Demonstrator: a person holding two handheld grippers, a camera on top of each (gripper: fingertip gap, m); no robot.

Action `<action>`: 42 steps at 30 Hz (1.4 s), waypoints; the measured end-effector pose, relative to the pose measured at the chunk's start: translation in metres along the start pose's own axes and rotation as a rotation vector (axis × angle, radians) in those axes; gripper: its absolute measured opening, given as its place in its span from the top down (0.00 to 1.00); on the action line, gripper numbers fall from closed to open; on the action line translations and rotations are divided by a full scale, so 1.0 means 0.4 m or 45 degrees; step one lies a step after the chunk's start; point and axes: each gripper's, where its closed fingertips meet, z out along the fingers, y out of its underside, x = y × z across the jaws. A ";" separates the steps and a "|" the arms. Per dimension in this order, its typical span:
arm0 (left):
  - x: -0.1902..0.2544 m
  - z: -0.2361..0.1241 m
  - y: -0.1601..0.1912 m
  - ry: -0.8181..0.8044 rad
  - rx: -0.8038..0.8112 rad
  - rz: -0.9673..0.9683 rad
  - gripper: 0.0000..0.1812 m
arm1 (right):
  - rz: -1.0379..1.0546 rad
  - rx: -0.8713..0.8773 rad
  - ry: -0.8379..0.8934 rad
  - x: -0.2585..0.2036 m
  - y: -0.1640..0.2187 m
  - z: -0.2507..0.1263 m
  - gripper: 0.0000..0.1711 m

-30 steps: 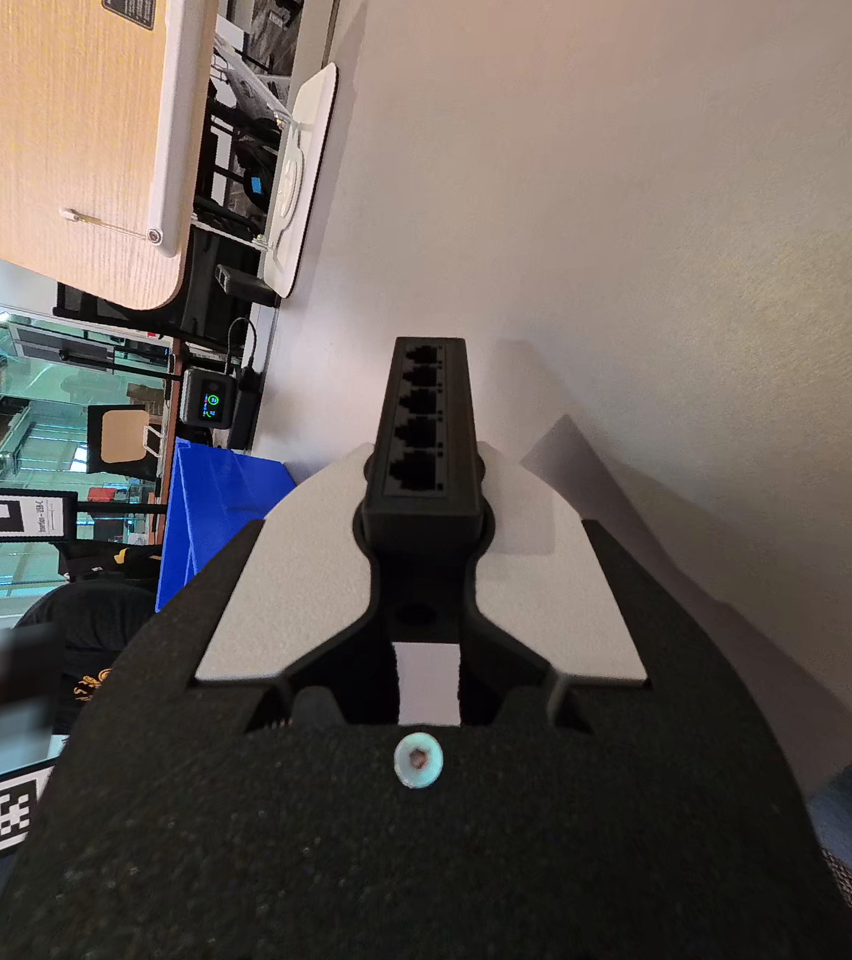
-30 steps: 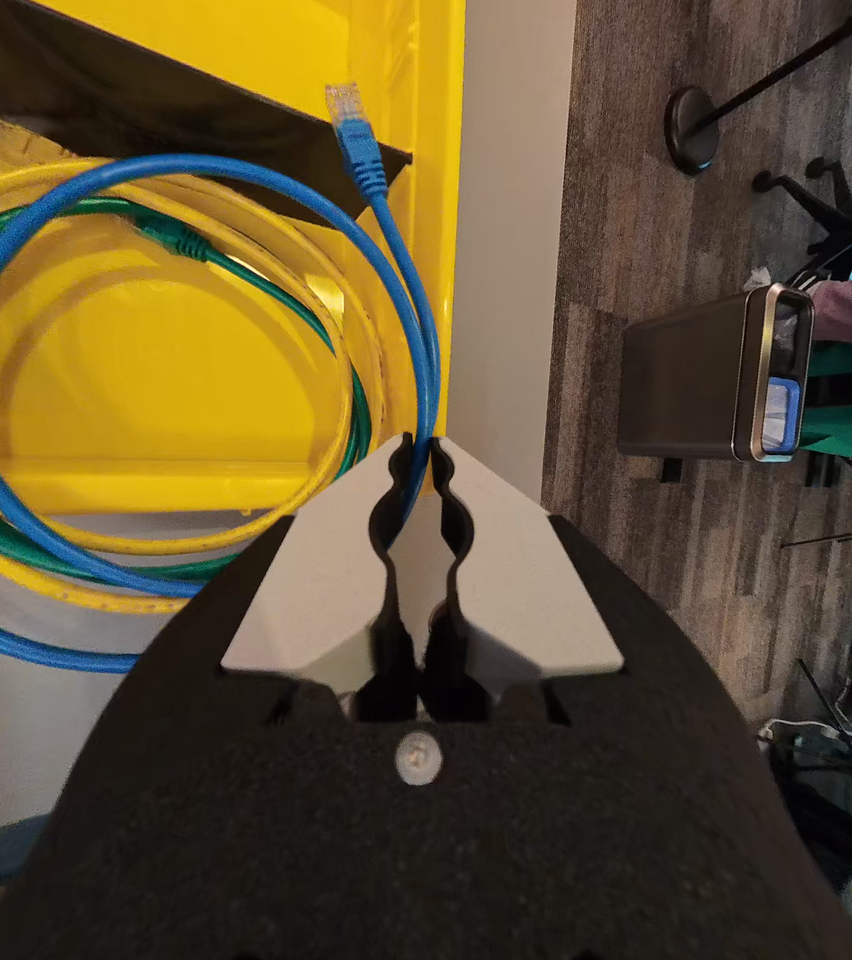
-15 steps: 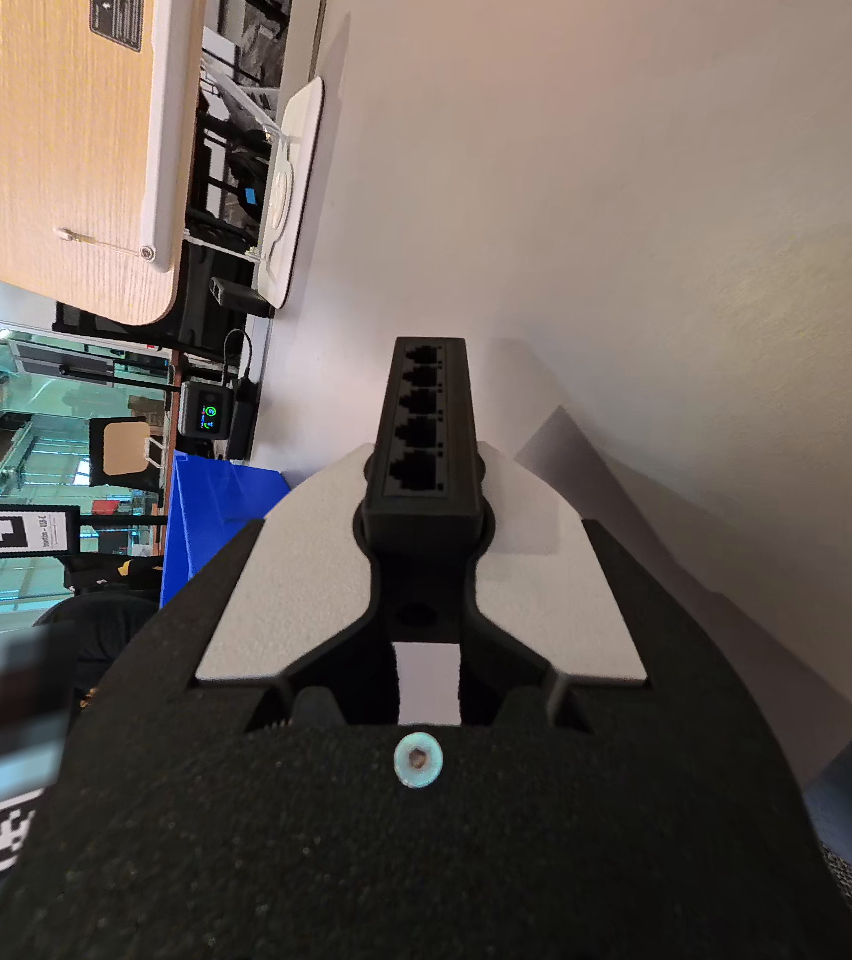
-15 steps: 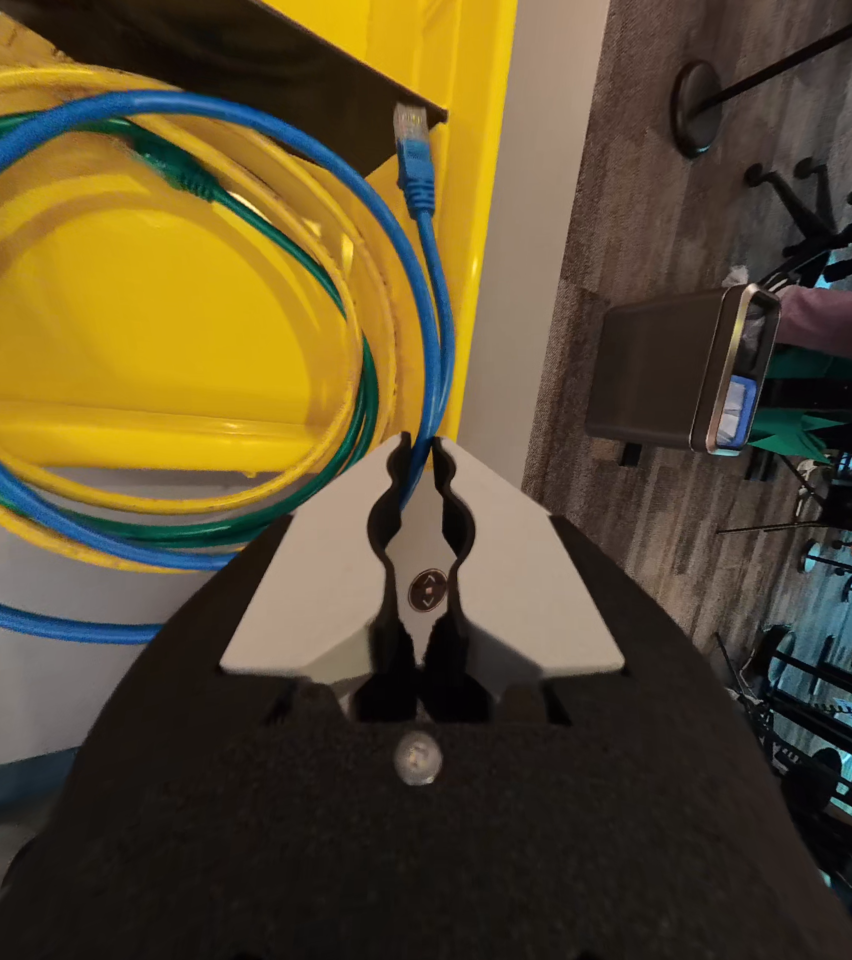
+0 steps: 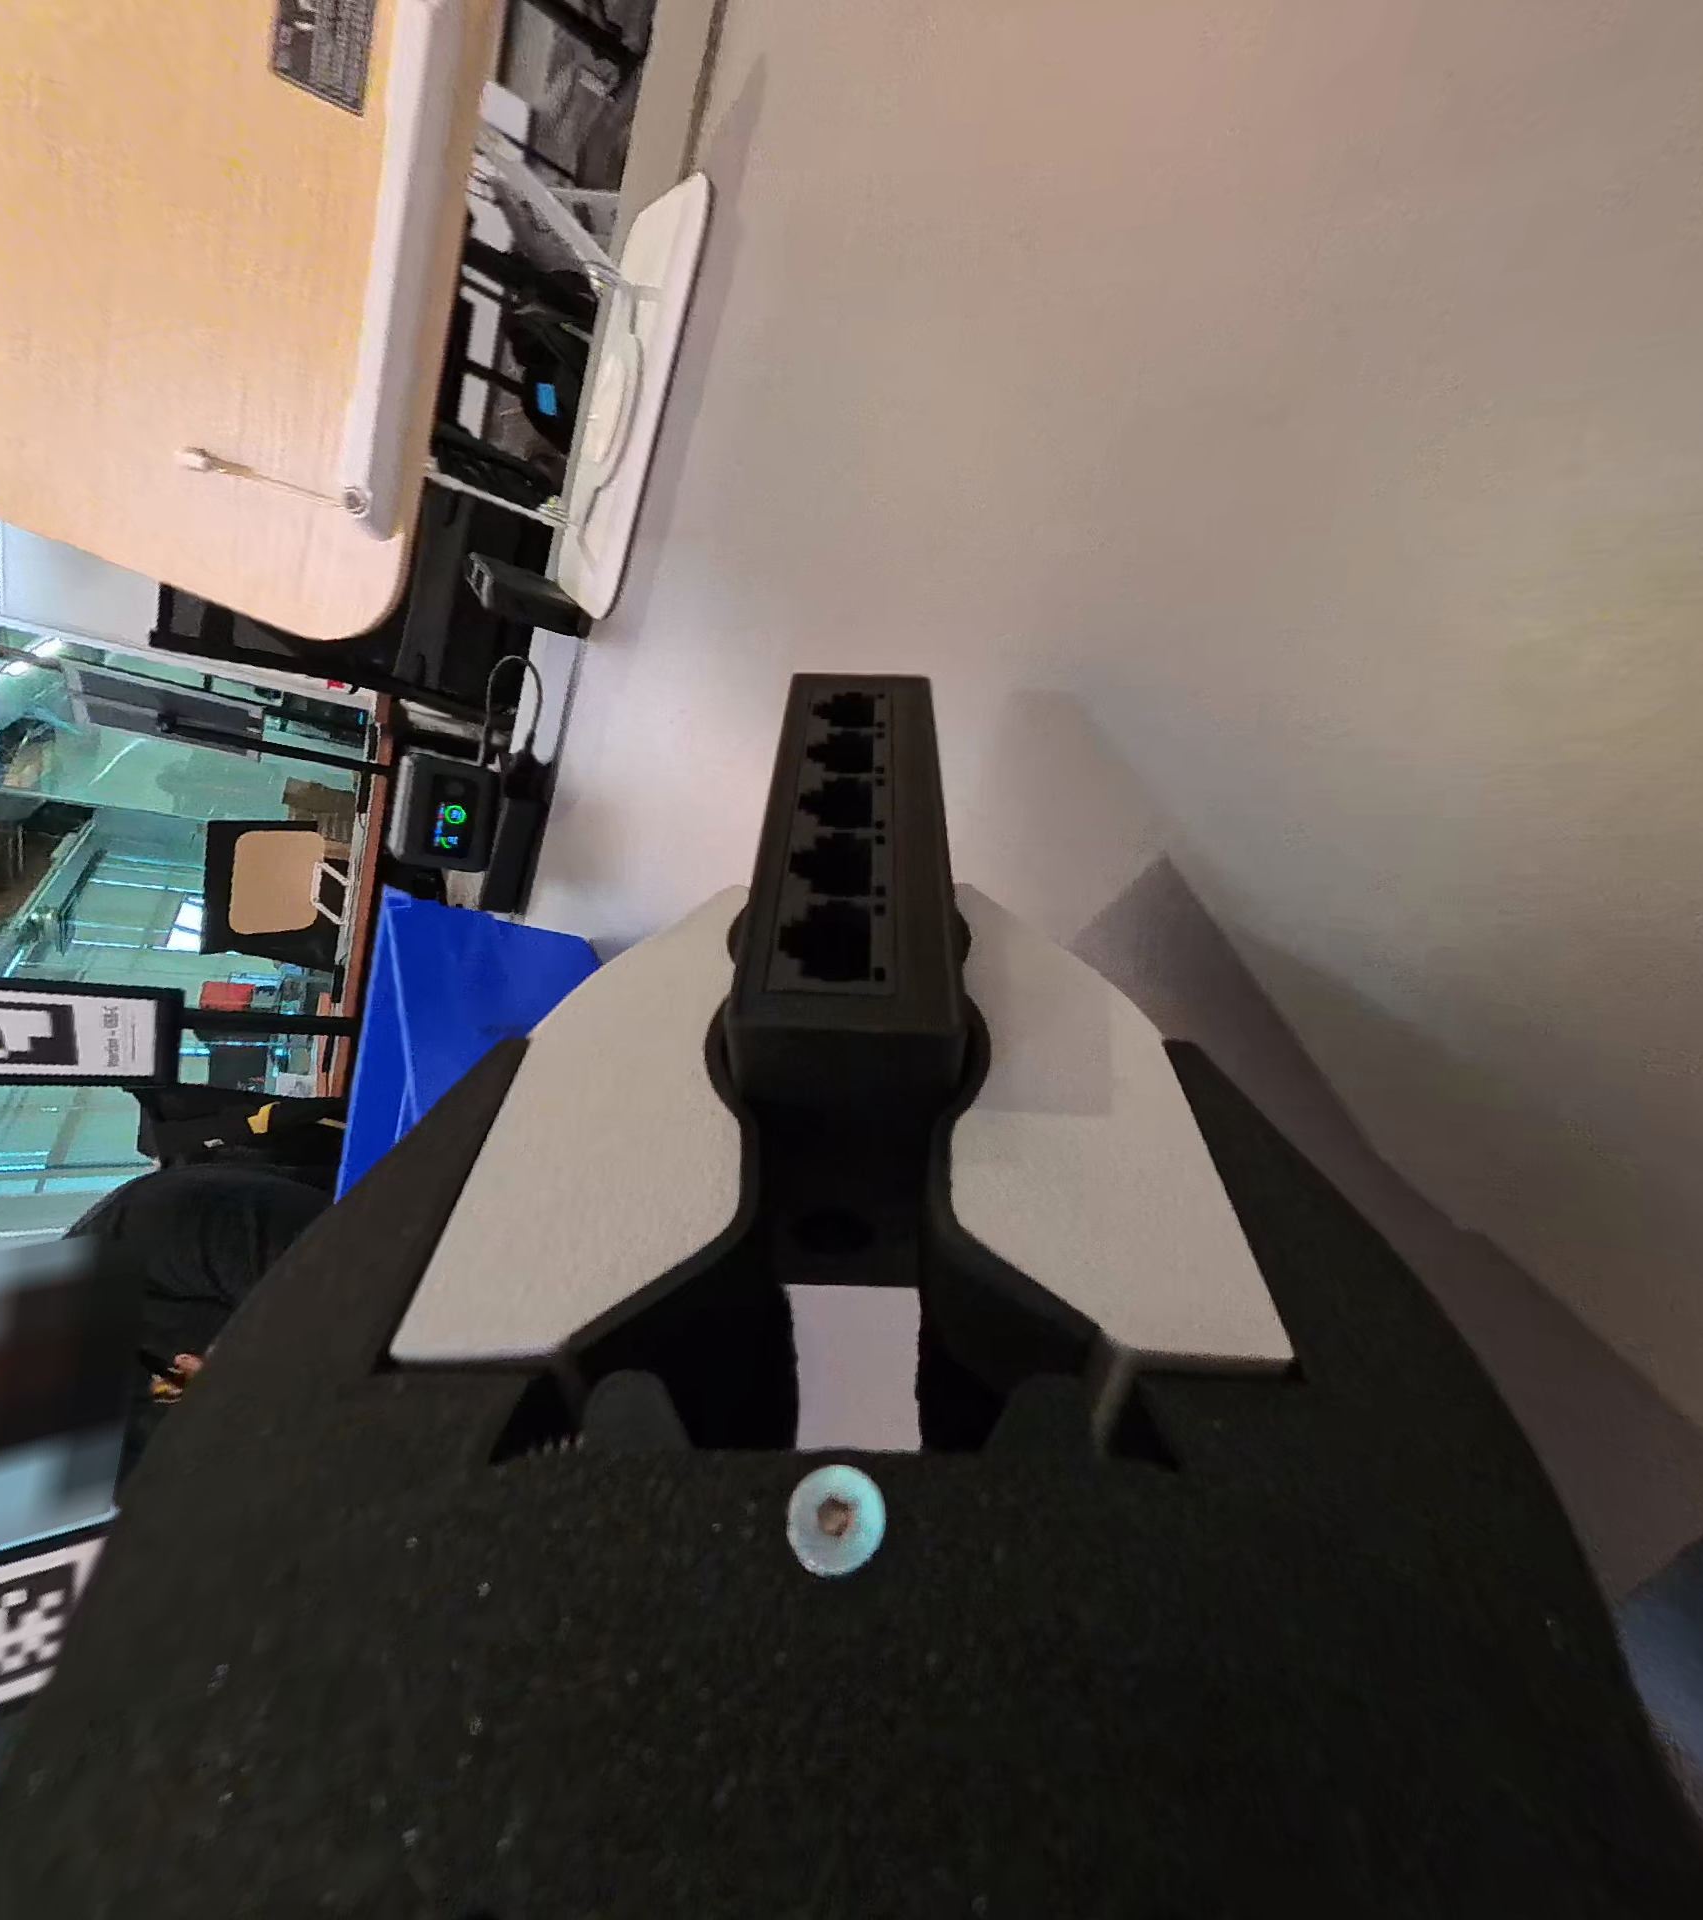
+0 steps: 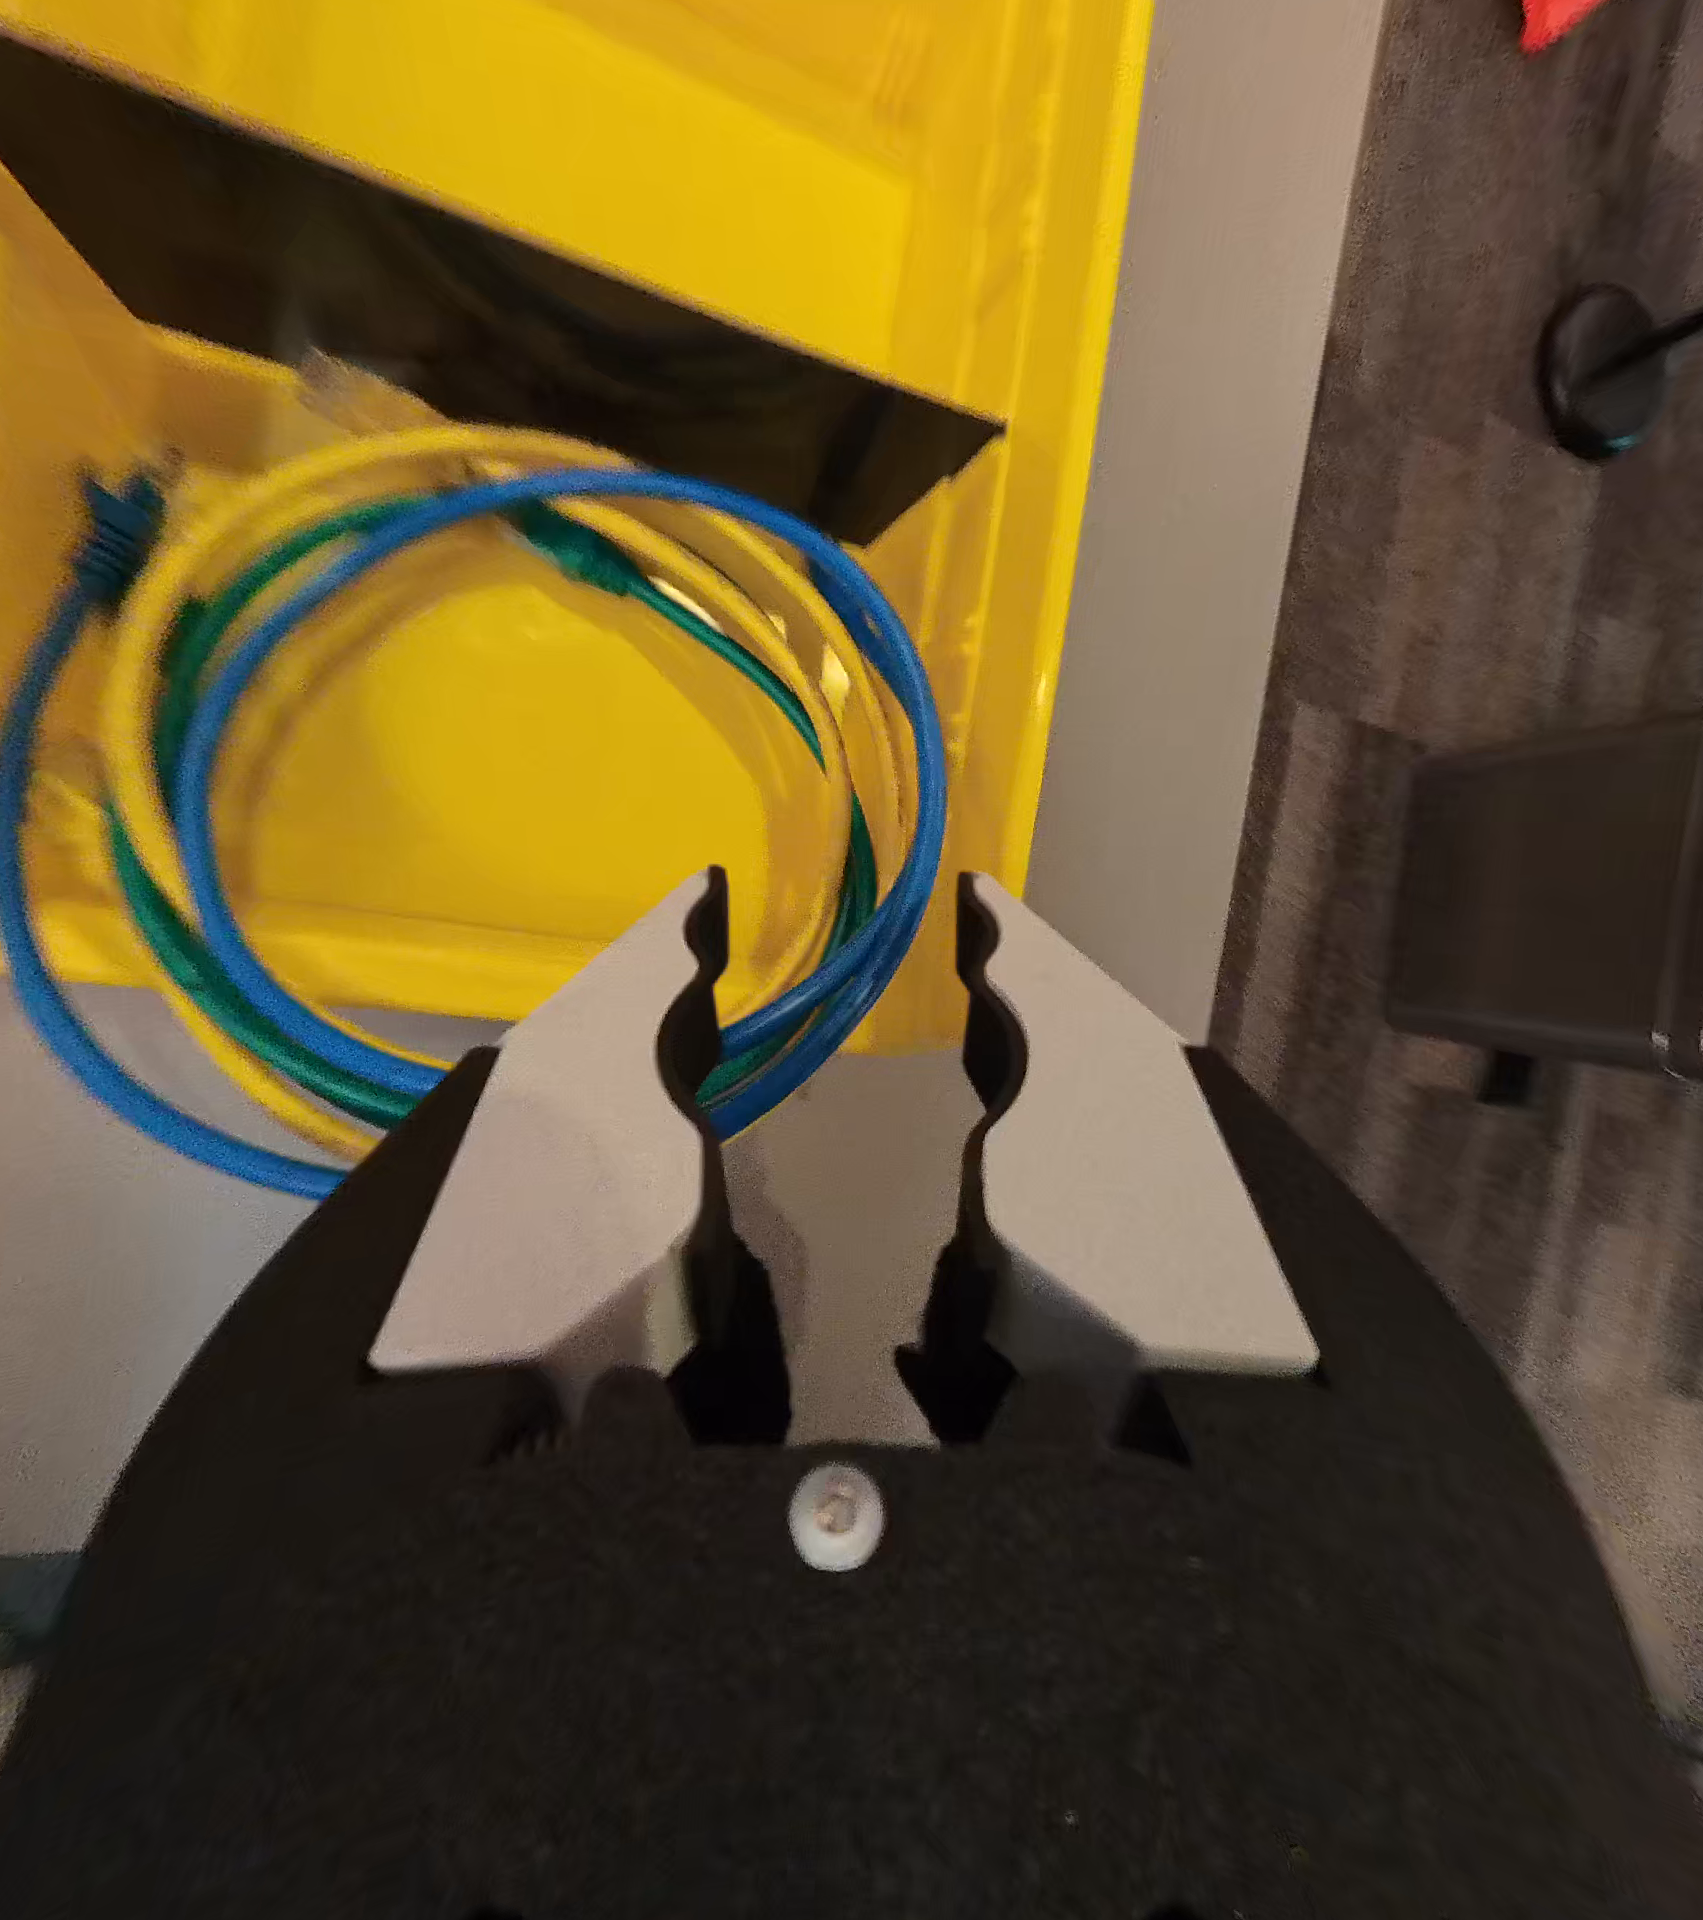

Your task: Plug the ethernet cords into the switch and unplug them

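Your left gripper (image 5: 847,997) pinches the black plastic five-port switch (image 5: 852,862), every port empty, while your right gripper (image 6: 836,935), spread and empty, faces coiled blue, green and yellow ethernet cords (image 6: 888,727) at twelve o'clock, so plugging hasn't begun.

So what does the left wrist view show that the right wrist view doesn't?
Only the left wrist view shows the black switch, clamped in the left gripper, with all its ports empty, plus a blue bin and a wooden tabletop.

Only the right wrist view shows the right gripper, open and holding nothing, the coiled blue cable, green cable and yellow cable in a yellow bin, and a dark trash can.

Both show the pale table surface.
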 end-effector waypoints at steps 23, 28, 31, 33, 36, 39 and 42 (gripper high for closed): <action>-0.008 -0.162 -0.236 0.223 0.903 -0.356 0.84 | 0.031 0.098 -2.420 -1.068 -0.019 -0.412 0.49; 0.018 -0.149 -0.240 0.282 0.883 -0.349 0.83 | 0.035 0.218 -2.432 -1.088 -0.029 -0.414 0.60; 0.034 -0.142 -0.234 0.326 0.865 -0.357 0.83 | -0.016 0.154 -2.408 -1.090 -0.014 -0.403 0.64; 0.043 -0.137 -0.230 0.340 0.832 -0.356 0.84 | -0.031 0.169 -2.347 -1.081 -0.019 -0.392 0.64; 0.030 -0.138 -0.227 0.312 0.829 -0.408 0.84 | -0.062 0.249 -2.197 -1.031 -0.051 -0.367 0.64; 0.012 -0.137 -0.211 0.320 0.806 -0.489 0.86 | -0.079 0.372 -1.960 -0.929 -0.114 -0.333 0.64; -0.003 -0.119 -0.182 0.315 0.735 -0.565 0.88 | -0.103 0.552 -1.558 -0.756 -0.216 -0.287 0.64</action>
